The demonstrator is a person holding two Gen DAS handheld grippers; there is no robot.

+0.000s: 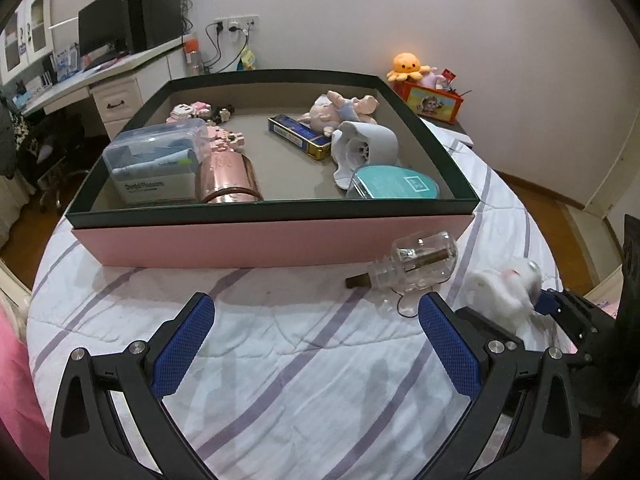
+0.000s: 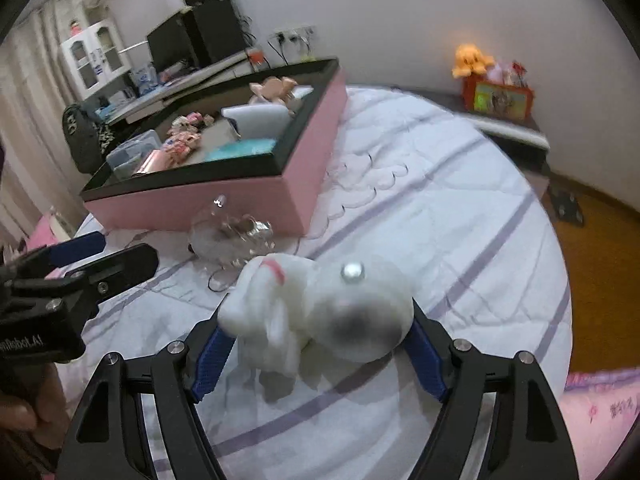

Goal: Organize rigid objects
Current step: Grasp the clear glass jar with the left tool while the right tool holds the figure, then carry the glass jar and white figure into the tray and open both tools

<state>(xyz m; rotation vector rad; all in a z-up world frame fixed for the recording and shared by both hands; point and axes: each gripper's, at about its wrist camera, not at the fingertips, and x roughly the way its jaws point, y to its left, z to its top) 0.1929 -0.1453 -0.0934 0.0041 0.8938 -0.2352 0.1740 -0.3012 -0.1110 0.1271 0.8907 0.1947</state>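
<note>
the right gripper (image 2: pixel 316 340) has a white plush toy (image 2: pixel 316 312) between its jaws, which sit about half open with the blue pads pressed into the toy's two sides. the toy is held above the striped bed cover (image 2: pixel 420 208), a little short of the pink box (image 2: pixel 224 204). it looks soft and light, with a shiny metal stud on top, so the pads can sink into it and it may sag or twist in the grip. a hold across the round body seems safer than one on the floppy limbs.

the left gripper (image 1: pixel 316 320) has its jaws spread wide with nothing between them, low over the cover. just beyond it a clear glass bottle (image 1: pixel 420 264) lies on its side, touching or almost touching the box's pink front wall, with a cork or stopper sticking out of its neck. judged by its look it is rigid, smooth and breakable, likely to roll and to slip against the pads. taking it across the wide body, square to its length, seems the surer hold.

inside the box already lie a copper cup (image 1: pixel 230 180), a plastic floss case (image 1: pixel 156 168), a blue tin (image 1: pixel 300 136) and a pink plush pig (image 1: pixel 340 112).
</note>
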